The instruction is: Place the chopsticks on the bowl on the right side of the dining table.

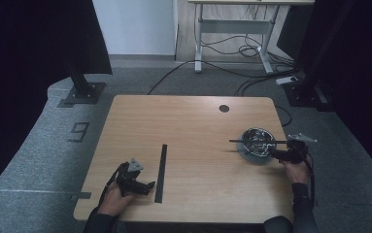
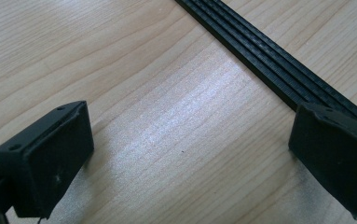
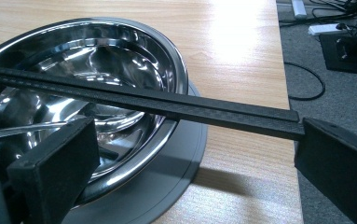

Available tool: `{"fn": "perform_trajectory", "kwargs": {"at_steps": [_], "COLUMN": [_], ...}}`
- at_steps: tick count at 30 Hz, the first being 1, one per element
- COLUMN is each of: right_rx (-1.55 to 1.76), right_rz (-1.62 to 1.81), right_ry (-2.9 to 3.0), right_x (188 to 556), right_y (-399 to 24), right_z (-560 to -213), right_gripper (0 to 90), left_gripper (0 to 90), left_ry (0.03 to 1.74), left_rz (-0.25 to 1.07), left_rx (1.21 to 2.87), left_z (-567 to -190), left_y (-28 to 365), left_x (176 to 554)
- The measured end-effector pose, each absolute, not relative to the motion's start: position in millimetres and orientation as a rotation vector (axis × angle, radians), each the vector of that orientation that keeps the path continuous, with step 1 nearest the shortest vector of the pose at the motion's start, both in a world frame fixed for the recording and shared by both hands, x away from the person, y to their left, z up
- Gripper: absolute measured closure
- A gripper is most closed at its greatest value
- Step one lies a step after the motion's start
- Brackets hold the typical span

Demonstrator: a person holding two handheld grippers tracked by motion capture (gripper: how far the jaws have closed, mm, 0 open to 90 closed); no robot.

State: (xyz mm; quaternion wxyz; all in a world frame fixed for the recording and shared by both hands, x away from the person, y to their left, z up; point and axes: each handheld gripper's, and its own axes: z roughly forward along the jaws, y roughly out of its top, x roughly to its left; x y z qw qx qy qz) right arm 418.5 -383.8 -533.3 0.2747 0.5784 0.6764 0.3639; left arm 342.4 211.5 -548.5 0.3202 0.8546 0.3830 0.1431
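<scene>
Left gripper [image 1: 147,187]: low on the near left of the light wooden table [image 1: 193,121], jaws spread wide with nothing between them; the gripper view shows bare wood in the gap [image 2: 185,158].
Long black ridged strip [image 1: 161,172]: flat on the table just beside the left gripper; in the left gripper view [image 2: 269,65] it runs past one jaw on its outer side, and I cannot tell whether they touch.
Right gripper [image 1: 278,154]: at the near right edge of the table, by the bowl, jaws wide apart [image 3: 190,168].
Shiny steel bowl [image 1: 258,140]: on a flat grey round plate [image 1: 251,156], right side of the table.
Second black strip [image 1: 256,141]: laid across the bowl's rim; in the right gripper view [image 3: 167,105] its end meets one jaw, not clamped.
</scene>
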Motion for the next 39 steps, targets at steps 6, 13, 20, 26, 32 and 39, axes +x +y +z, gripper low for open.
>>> {"fn": "perform_trajectory", "kwargs": {"at_steps": [6, 13, 20, 26, 32, 39], "right_rx": [1.549, 1.545, 1.545, 1.545, 1.540, 1.515], "right_rz": [0.976, 0.973, 0.973, 0.978, 0.970, 0.916], "right_ry": [1.824, 1.815, 1.819, 1.819, 1.818, 1.840], "right_x": [419, 417, 417, 417, 416, 411], "right_y": [-383, -384, -383, -382, -383, -382], "right_z": [-533, -531, -531, -531, -530, -523], "right_gripper": [0.0, 0.2, 0.6, 0.6, 0.6, 0.0], "left_gripper": [0.0, 0.0, 0.0, 0.0, 0.0, 0.0], "left_ry": [1.007, 1.007, 1.007, 1.007, 1.007, 1.006], "left_rz": [0.376, 0.377, 0.377, 0.376, 0.377, 0.376], "left_rx": [2.246, 2.246, 2.246, 2.246, 2.246, 2.246], "left_z": [-548, -548, -548, -548, -548, -548], "left_y": [211, 211, 211, 211, 211, 212], "left_x": [342, 342, 342, 342, 342, 342]}}
